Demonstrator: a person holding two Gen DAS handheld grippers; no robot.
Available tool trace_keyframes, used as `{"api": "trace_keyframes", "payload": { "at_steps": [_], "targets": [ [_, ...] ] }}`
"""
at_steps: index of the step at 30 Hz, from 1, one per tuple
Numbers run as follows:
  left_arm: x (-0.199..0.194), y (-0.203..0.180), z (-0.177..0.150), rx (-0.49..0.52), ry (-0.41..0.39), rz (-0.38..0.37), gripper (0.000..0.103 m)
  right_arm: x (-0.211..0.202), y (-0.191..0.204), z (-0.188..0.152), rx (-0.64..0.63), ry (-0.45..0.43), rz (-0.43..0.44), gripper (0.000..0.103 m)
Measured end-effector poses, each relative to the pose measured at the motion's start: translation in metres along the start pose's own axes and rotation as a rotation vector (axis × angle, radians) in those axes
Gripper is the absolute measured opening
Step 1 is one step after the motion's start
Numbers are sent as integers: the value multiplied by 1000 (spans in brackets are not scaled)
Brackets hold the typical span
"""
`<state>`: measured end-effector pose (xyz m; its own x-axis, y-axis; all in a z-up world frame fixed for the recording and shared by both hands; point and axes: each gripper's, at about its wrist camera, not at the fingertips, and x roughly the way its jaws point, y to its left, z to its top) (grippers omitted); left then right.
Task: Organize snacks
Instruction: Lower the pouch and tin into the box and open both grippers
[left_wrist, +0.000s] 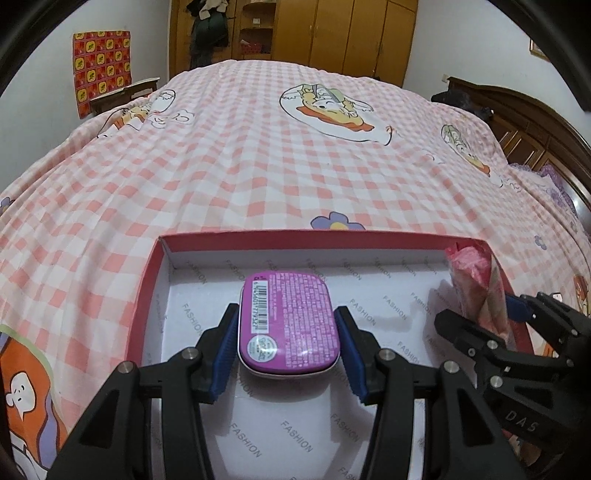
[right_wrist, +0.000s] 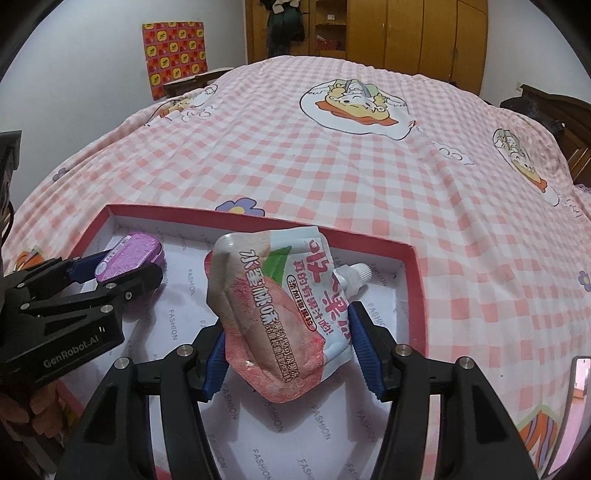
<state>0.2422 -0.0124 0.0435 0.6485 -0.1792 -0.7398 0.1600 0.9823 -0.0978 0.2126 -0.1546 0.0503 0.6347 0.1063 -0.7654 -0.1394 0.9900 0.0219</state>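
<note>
A purple candy tin sits between the blue pads of my left gripper, over the floor of a red-rimmed white box. The pads stand just off the tin's sides, so the hold is unclear. My right gripper is shut on a pink-and-white jelly pouch with a white spout, held inside the same box near its right side. The left gripper and the tin show at the left in the right wrist view. The right gripper and the pouch show at the right in the left wrist view.
The box lies on a bed with a pink checked cartoon sheet. A dark wooden headboard is at the right. Wooden wardrobes stand behind the bed, and a low table stands at its far left.
</note>
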Motion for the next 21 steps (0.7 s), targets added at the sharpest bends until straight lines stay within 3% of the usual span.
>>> {"api": "trace_keyframes", "payload": {
  "at_steps": [10, 16, 21],
  "targets": [
    [-3, -1, 0, -24, -2, -9, 60, -2, -7, -1, 32, -12, 55, 63],
    [-10, -3, 0, -24, -8, -14, 61, -10, -6, -2, 28, -45, 89, 78],
    [-18, -4, 0, -15, -12, -14, 61, -20, 0, -3, 12, -83, 100, 81]
  ]
}}
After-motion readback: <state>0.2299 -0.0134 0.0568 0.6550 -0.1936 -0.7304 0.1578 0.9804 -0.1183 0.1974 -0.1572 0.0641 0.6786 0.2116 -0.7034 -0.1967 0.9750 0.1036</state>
